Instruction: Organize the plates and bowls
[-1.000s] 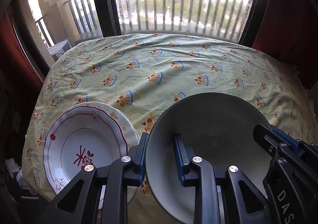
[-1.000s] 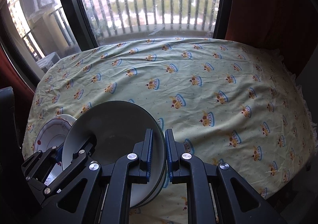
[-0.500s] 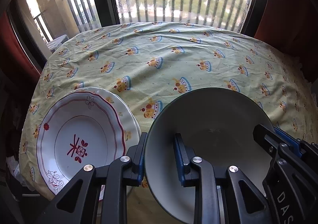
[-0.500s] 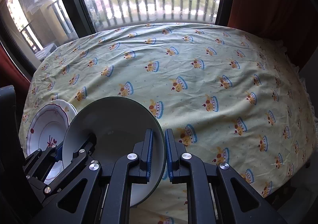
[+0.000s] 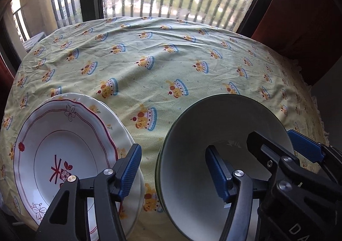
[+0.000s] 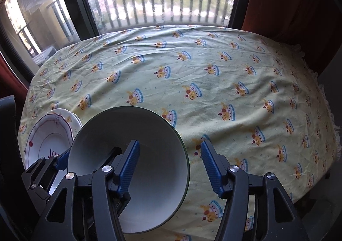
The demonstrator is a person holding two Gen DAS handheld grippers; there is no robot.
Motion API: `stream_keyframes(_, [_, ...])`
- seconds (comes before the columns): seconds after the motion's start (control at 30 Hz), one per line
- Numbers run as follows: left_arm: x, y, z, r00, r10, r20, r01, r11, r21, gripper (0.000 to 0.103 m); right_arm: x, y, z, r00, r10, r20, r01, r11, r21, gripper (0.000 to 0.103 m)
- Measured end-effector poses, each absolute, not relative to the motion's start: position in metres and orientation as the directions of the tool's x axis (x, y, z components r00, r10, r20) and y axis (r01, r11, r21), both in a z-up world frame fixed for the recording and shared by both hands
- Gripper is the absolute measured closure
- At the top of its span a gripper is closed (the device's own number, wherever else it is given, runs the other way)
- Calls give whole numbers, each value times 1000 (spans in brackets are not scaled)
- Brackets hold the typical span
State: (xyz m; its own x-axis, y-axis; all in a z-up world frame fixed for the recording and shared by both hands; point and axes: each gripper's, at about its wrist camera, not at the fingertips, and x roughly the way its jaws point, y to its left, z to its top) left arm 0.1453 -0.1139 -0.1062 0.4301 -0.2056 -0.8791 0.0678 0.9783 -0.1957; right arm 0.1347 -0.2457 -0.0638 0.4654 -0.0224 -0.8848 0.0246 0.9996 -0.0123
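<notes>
Through my left wrist camera, my left gripper (image 5: 173, 168) was letting go, jaws opening astride the near-left rim of the bowl (image 5: 222, 134), pads clear of it; the bowl sat on the tablecloth (image 5: 171, 65) just beside the stacked plates (image 5: 64, 151). Through my right wrist camera, my right gripper (image 6: 170, 166) was opening too, its fingers straddling the bowl's right rim without pressing. The bowl looked stiff, glazed, slippery and breakable; I judged the rim its best hold, pinched from both sides.
</notes>
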Motion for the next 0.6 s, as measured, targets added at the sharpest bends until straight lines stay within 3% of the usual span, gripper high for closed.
stream_keyframes(0.6, [154, -126, -124, 272, -345, -898, 209, 932, -295, 43, 140, -252, -86, 339, -91, -937, 168, 985, -35, 36])
